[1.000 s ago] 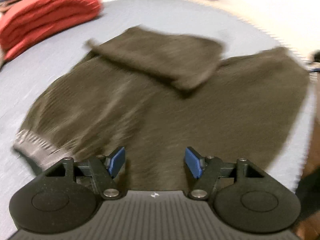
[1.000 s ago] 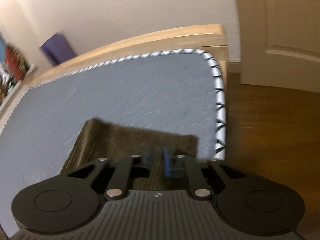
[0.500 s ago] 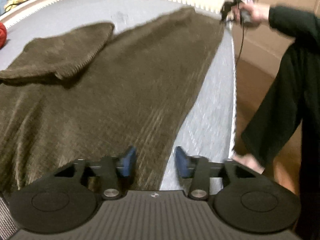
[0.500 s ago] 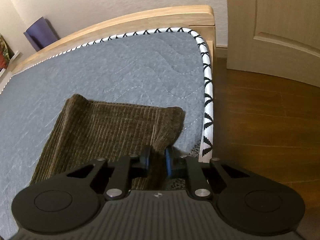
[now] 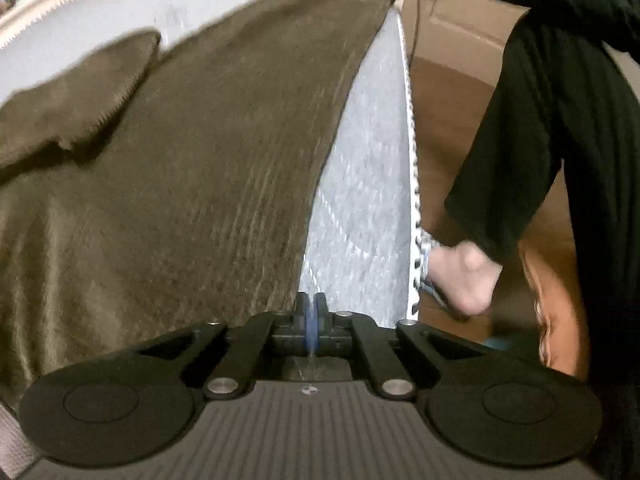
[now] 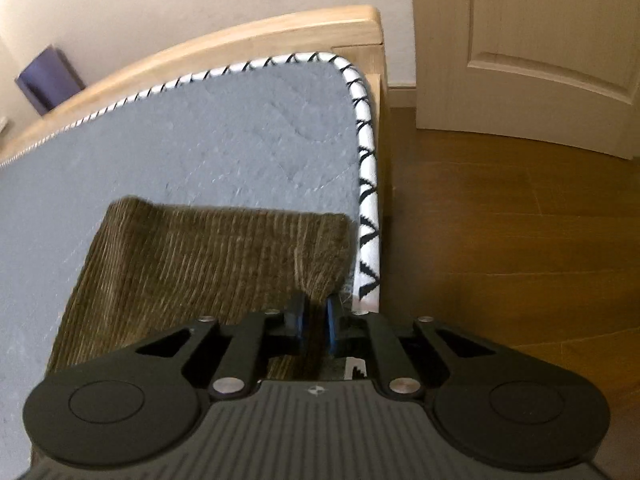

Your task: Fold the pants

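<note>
Blue pads of the left hand-held gripper (image 5: 310, 314) meet with no gap between them, right at the near edge of the brown corduroy pants (image 5: 180, 168); whether any cloth is caught between them cannot be told, since the view is blurred there. From that point the pants spread away across the grey quilted mattress (image 5: 368, 184) of the bed, with one part folded back on itself at the far left. A strip of bare mattress runs beside the pants on the right, ending at the white edging with black zigzag stitching (image 5: 414, 200). Beyond the edge stands the person, in dark clothes, one bare foot (image 5: 464, 276) on the wooden floor.

The right hand-held gripper (image 6: 314, 320) is clamped on the pants (image 6: 208, 260) close to a corner of the cloth, its blue pads nearly together with the corduroy pinched between them. That end of the pants lies flat near the mattress corner, just beside the zigzag edging (image 6: 368, 216). Past it come the pale wooden bed frame (image 6: 248, 36), a purple object (image 6: 46, 78) against the wall, and a cream door (image 6: 528, 40) above the brown floor (image 6: 520, 216)
</note>
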Demonstrator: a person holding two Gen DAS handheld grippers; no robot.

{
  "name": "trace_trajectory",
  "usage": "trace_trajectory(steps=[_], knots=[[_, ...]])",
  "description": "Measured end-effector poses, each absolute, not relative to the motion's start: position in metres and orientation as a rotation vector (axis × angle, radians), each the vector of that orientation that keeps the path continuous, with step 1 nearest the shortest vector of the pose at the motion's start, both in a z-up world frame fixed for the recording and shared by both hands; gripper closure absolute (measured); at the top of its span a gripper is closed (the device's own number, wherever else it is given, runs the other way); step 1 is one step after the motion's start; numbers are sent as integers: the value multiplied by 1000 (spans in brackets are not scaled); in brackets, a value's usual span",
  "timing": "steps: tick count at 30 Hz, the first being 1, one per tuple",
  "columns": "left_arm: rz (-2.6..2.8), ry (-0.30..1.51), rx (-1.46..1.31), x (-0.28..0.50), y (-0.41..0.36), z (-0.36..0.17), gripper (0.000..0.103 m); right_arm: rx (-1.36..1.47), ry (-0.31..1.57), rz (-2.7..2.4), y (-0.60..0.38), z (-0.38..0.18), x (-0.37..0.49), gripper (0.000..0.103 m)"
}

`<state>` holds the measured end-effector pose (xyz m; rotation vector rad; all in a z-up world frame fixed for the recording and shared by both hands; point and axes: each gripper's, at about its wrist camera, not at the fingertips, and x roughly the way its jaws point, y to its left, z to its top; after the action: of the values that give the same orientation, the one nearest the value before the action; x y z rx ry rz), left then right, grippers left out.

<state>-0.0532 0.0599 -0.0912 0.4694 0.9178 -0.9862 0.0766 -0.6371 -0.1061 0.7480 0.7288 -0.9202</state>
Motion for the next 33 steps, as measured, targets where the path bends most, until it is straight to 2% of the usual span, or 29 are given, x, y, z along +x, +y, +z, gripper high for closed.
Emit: trace_trajectory(steps=[2,5,7,10,11,14,17,21,25,29,33], knots=[[-976,842,324,-48,78,-69,94,754,675,-956,-635,-96,72,83],[-903,767,185,-37,105,-48,91,649,583,-981,-625,-74,70,81],[-817,812,199,-28,112,-58,91,601,543,-942,-615,-62,73,79],[-669,998,378,-19,106,-102,91,568,526,-791,-595,-51,85,62],[-673,972,384,-22,108,-103,91,554,530,-723,-585,-49,91,59],[-641,910,299,-21,113,-84,87,497,546,-532,-552,-40,111,58],[-525,843,203,-13,134,-71,73,412,562,-363,-516,-31,126,57],[-265,803,124,3,173,-64,72,279,598,-148,-457,-24,138,56],[-93,862,97,26,204,-78,71,106,624,88,-387,-19,136,56],[-54,848,115,36,195,-69,65,-48,595,229,-332,-3,122,52],[-15,787,84,34,191,-60,65,-79,556,307,-307,10,112,48]])
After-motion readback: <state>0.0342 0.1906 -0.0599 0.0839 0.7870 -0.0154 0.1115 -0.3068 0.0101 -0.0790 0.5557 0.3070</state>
